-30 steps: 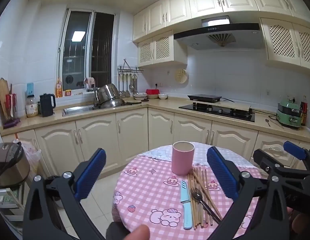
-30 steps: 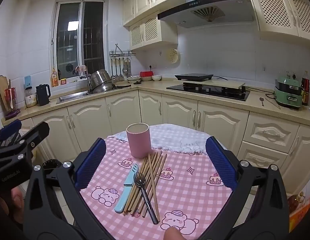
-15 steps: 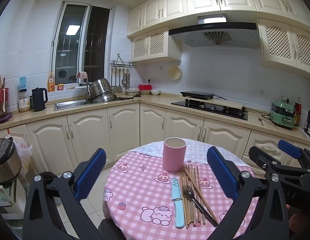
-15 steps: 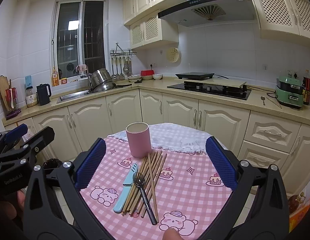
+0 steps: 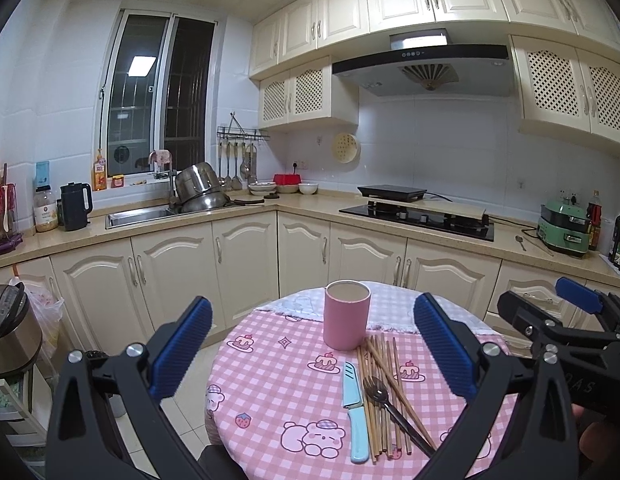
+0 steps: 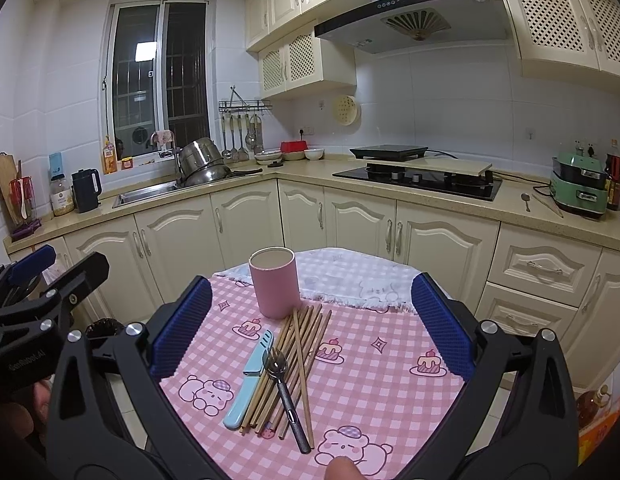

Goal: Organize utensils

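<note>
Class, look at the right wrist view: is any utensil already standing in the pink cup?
No: the cup shows an empty mouth, while the knife, spoon and chopsticks lie on the table.

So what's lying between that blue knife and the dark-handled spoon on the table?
A few wooden chopsticks from the bundle lie between the blue knife and the spoon, which rests on top of the bundle. The right wrist view shows it best.

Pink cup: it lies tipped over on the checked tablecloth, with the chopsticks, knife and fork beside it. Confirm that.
Not quite. The pink cup stands upright, open end up, as the right wrist view shows. The chopsticks, knife and fork do lie beside it on the tablecloth.
</note>
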{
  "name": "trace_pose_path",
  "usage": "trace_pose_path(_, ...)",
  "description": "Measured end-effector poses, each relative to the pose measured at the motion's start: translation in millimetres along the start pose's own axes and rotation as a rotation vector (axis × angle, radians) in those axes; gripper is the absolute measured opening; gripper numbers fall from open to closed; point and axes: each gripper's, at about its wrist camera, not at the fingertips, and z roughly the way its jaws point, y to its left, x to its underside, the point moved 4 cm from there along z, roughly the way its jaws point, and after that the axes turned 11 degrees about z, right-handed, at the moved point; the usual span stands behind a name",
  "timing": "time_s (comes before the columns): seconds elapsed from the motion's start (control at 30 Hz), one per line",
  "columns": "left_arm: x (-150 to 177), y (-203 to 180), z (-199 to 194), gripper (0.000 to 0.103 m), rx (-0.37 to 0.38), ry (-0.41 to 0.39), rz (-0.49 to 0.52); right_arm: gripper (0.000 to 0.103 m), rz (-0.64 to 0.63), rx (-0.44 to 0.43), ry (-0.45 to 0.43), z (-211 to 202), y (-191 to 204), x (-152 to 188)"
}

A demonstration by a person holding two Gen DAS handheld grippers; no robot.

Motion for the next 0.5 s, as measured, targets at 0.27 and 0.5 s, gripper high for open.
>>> trace_pose_path(0.27,0.6,0.0,10.3,0.099,0.004,0.014,0.000,0.098,-0.001,0.000,0.007,5.3,-1.8,-0.7)
trace_pose_path(0.5,6.6,-4.4,27.1,0.099,0.013,0.048,0.011,0.098,-0.006,0.008,0.036,17.3,-4.1,-0.7)
